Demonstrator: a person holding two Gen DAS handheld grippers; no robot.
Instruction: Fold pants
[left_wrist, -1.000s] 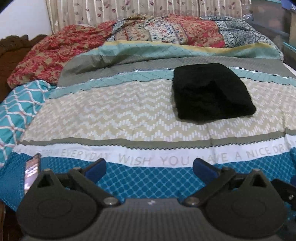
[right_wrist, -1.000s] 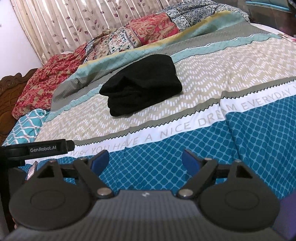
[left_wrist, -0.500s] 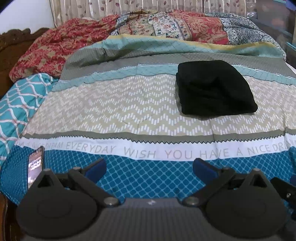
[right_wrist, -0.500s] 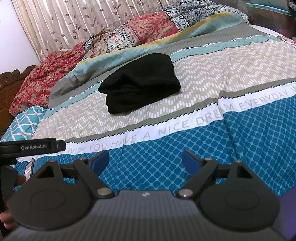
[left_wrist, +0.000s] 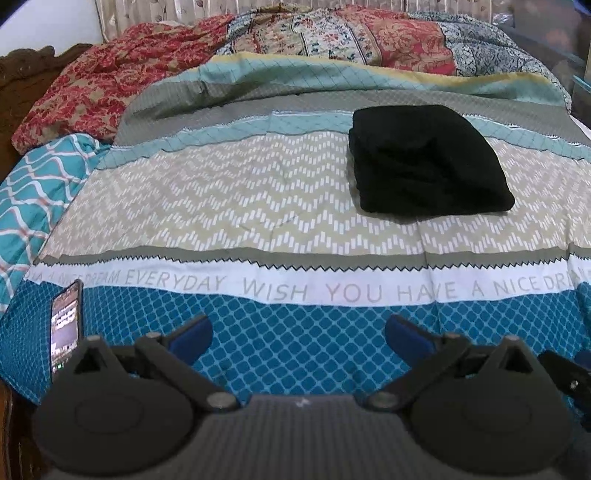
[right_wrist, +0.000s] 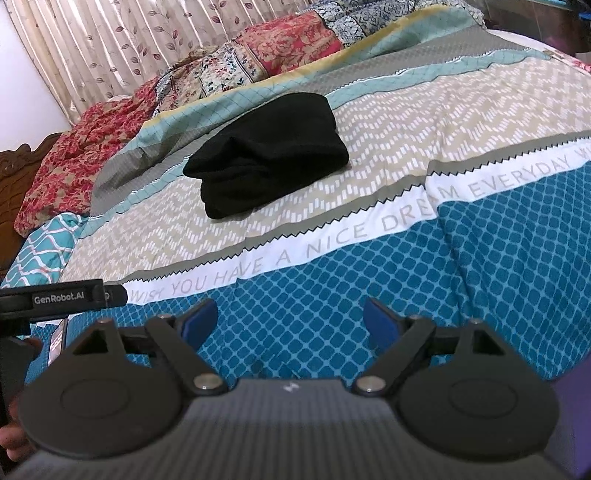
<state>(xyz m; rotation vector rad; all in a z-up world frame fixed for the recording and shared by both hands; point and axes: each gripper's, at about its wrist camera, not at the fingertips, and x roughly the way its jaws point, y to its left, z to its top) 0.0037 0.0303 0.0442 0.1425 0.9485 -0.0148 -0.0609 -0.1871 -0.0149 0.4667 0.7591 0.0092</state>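
On the bed (left_wrist: 229, 206) the black pants (left_wrist: 424, 162) are left in a folded bundle, untouched over the last second, both grippers (left_wrist: 297, 332) (right_wrist: 291, 321) held back, jaws apart, so folding looks finished.

Right wrist view. The right gripper (right_wrist: 291, 325), blue pads spread wide with nothing between them, hangs above the blue lattice band of the bedspread (right_wrist: 498, 258). Black pants (right_wrist: 267, 155) lie folded in a compact bundle on the beige zigzag band, well apart from the gripper. The left gripper's (right_wrist: 62, 297) labelled body enters at left; floral curtains (right_wrist: 110, 37) hang behind.
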